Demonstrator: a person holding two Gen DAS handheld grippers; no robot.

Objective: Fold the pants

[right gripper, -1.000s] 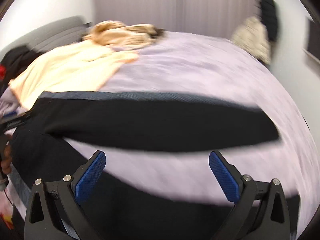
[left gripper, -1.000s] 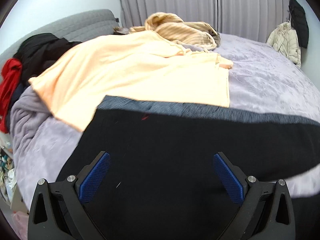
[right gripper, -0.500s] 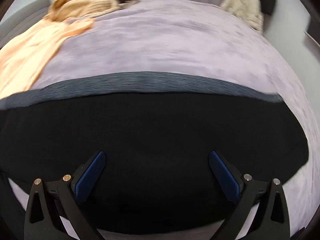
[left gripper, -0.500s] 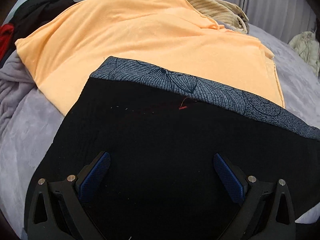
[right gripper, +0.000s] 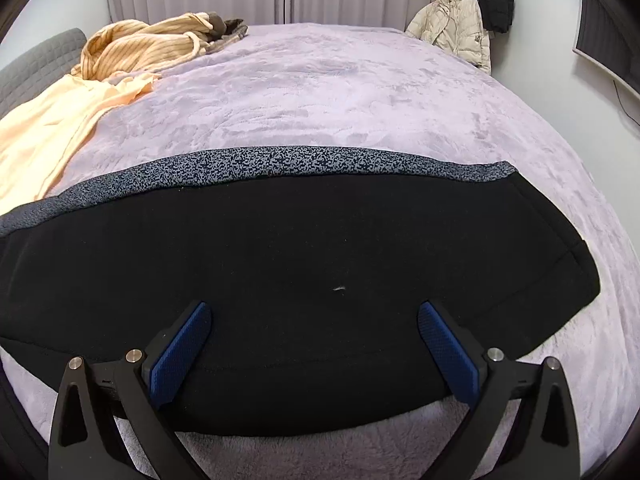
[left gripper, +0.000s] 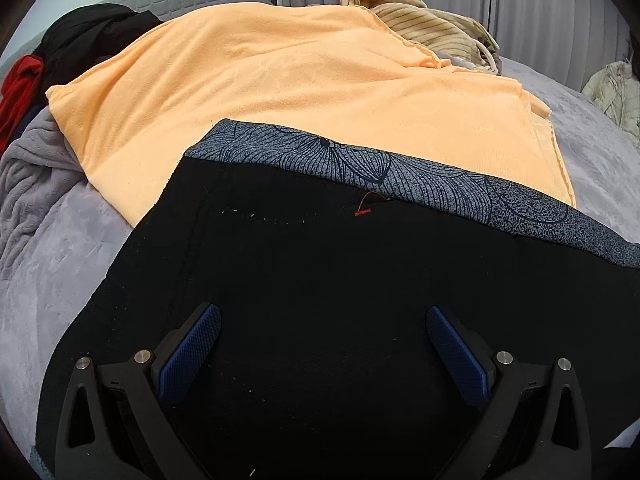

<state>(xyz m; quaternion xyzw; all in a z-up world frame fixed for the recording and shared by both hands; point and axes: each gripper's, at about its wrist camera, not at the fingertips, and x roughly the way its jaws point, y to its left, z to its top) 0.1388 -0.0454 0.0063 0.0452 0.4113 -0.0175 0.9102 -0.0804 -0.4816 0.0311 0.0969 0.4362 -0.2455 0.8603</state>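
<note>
Black pants with a grey patterned side stripe lie flat on the lilac bed. In the right wrist view the pants stretch across the frame, their stripe along the far edge and the leg end at the right. My left gripper is open and empty, low over the black fabric near the waist end. My right gripper is open and empty, low over the leg part near its front edge.
An orange towel lies behind the pants, partly under the stripe. A striped beige garment lies at the back. Black and red clothes pile at the left by the grey headboard. Jackets hang at the right. The lilac blanket covers the bed.
Both grippers have come down and closer to the pants, which now fill the lower half of both views. The jaws have stayed open.
</note>
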